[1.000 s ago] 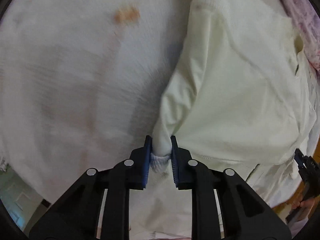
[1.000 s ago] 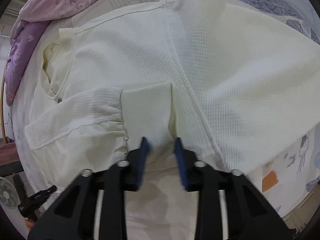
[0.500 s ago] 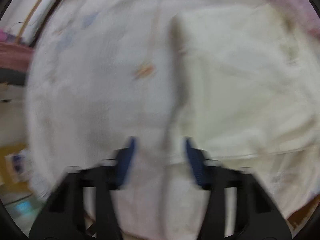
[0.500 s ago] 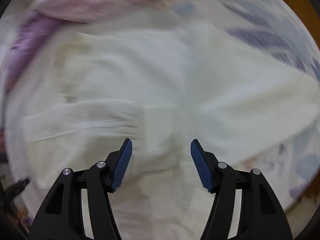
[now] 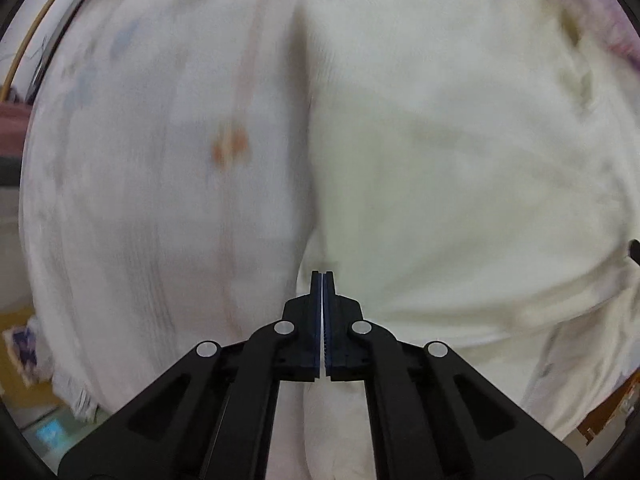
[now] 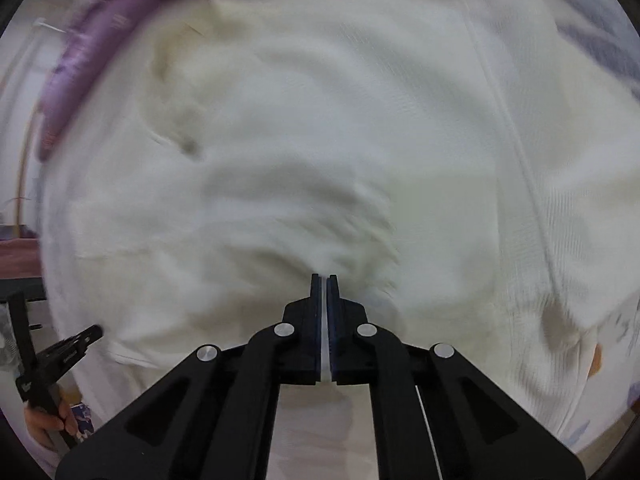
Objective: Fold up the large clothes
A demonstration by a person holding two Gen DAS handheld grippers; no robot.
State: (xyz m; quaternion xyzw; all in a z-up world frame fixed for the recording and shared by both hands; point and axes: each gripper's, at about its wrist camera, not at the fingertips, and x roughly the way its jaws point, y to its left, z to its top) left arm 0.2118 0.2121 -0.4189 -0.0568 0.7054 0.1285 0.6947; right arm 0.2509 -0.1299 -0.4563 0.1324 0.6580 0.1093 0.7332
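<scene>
The left tool (image 5: 322, 276) points down over the bed with its blue pads pressed together, and no cloth shows between them; it holds nothing. It hangs above the left edge of the cream garment (image 5: 460, 184), at the fold line that runs up the frame. The right tool (image 6: 324, 279) is closed to a thin slit, also with nothing caught in it, and it hovers over the gathered, ribbed part of the garment (image 6: 280, 208), whose folds bunch just ahead of its tips. Whether either tool's tips brush the fabric I cannot tell, since both views are blurred. The garment lies spread flat on the bed, filling most of the right wrist view, with a long seam running down its right side. Left of the garment, the pale bedsheet (image 5: 140, 200) carries faint blue prints and one small orange mark (image 5: 230, 148). Beyond the garment's far edge lies a purple quilt (image 6: 80, 60), bunched along the top left of the right wrist view. In that view's lower left corner, beside the garment's near edge, the left tool (image 6: 86, 336) appears from the side, gripped by a hand (image 6: 50, 420). Past the bed's corners, strips of brown floor (image 5: 18, 364) show.
</scene>
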